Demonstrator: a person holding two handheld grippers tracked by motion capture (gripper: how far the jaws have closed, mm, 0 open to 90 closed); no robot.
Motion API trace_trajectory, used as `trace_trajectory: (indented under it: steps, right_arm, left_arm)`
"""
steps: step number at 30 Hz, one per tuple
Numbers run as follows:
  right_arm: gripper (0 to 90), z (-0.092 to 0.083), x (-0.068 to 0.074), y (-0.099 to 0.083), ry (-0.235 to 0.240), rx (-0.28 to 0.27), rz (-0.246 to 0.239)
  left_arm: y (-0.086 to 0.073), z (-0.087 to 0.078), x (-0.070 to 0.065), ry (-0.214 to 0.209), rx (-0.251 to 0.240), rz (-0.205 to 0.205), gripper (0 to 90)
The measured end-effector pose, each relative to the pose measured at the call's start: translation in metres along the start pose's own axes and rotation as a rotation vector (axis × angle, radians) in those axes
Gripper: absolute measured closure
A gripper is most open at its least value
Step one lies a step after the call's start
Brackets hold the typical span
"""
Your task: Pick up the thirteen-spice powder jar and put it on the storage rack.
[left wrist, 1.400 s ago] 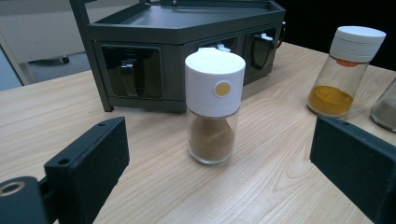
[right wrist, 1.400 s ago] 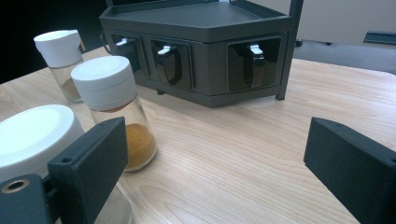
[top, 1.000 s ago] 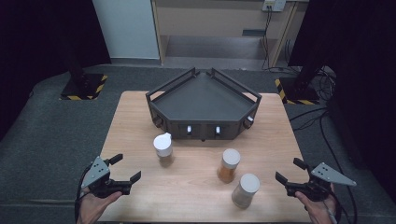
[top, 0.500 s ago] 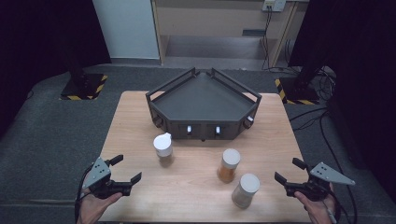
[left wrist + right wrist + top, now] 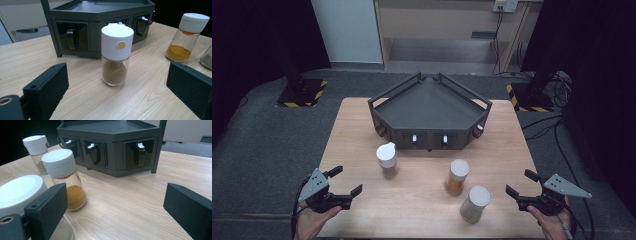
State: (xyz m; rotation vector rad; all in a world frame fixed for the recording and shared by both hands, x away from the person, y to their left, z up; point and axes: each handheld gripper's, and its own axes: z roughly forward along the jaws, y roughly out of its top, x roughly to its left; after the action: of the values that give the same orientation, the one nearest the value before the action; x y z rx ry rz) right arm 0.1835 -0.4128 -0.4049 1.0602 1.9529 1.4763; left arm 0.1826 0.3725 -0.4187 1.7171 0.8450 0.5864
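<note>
Jaws of both grippers gape, spice jars ahead, untouched.

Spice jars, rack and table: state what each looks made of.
Spice jars: clear glass or plastic bodies, since the powder shows through; matte white caps, likely plastic.
Rack: dark grey, matte, probably painted metal or plastic, with straight thin rails.
Table: pale wood or wood-look laminate, with visible grain lines.

Both hands come up from the near edge, each gripping its tool low and roughly level, jaws pointing away from the person. The left gripper has its jaws spread wide with nothing between them. The right gripper looks just as wide and empty, though its hand is partly cut off.
</note>
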Motion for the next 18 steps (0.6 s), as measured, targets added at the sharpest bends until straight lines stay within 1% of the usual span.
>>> trace_trajectory:
  steps: [18]
  right_arm:
    - [6.2,0.0038,-0.0024,0.0009,0.011,0.001,0.001]
  left_arm:
    - [-0.0008,-0.0027,-0.0015,0.007,0.001,-0.003,2.7]
